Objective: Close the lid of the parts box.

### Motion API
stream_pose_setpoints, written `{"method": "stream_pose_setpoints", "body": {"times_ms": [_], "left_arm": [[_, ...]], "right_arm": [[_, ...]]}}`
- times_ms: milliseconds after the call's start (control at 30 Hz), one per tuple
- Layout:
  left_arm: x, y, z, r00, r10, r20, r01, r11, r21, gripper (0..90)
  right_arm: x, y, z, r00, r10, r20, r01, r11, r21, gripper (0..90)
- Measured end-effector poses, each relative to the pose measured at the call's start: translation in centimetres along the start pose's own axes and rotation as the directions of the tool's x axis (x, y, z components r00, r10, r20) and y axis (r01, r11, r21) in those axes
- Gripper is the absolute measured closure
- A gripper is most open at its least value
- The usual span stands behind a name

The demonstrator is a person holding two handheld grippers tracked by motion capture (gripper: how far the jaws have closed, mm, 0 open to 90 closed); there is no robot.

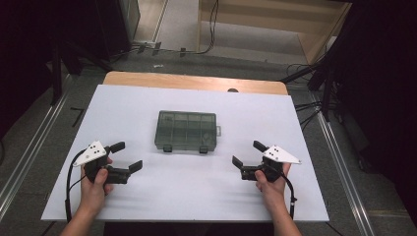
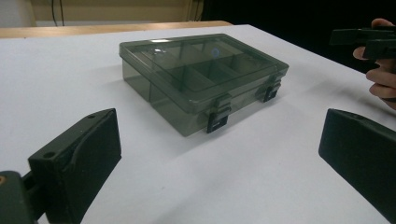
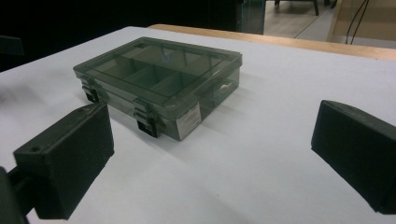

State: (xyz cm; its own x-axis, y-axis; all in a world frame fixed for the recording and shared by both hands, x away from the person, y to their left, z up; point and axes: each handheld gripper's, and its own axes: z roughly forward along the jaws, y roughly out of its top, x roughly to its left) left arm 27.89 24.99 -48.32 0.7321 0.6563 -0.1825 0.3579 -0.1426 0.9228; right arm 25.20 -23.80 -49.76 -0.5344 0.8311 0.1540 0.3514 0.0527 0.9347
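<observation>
Smoky translucent plastic compartment box (image 1: 187,130) sat latched at mid-table between the wide-open left gripper (image 1: 124,158) and wide-open right gripper (image 1: 250,155), both near and apart from it, so a one-sided push on its latches would likely skid it away.

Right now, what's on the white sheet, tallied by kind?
Clear compartment box, lid shut: 1
Black latches on its front: 2
Hand-held tongs, both open: 2 (left tongs, right tongs)
Total: 5
</observation>
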Motion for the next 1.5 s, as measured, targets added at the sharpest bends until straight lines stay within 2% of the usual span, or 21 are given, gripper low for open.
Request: {"method": "stream_pose_setpoints", "body": {"times_ms": [633,833,1267,1500], "left_arm": [[0.8,-0.8,-3.1,0.9993,-0.008,-0.038,0.008,1.0000,-0.005,0.0],[1.2,-1.0,-3.9,0.9982,-0.005,-0.059,0.005,1.0000,-0.007,0.0],[2.5,-1.7,-6.2,0.9951,-0.020,-0.097,0.020,0.9998,-0.004,0.0],[3.1,-1.9,-6.9,0.9928,-0.014,-0.119,0.014,0.9999,-0.003,0.0]], "right_arm": [[-1.7,-0.9,-2.9,0.9989,0.001,0.047,-0.001,1.000,0.004,0.0],[-2.6,-1.2,-4.0,0.9976,0.025,0.065,-0.024,1.000,-0.005,0.0],[-4.3,-1.8,-6.6,0.9940,0.021,0.107,-0.021,1.000,-0.007,0.0],[-5.3,-2.2,-7.8,0.9911,0.021,0.131,-0.021,1.000,-0.001,0.0]]}}
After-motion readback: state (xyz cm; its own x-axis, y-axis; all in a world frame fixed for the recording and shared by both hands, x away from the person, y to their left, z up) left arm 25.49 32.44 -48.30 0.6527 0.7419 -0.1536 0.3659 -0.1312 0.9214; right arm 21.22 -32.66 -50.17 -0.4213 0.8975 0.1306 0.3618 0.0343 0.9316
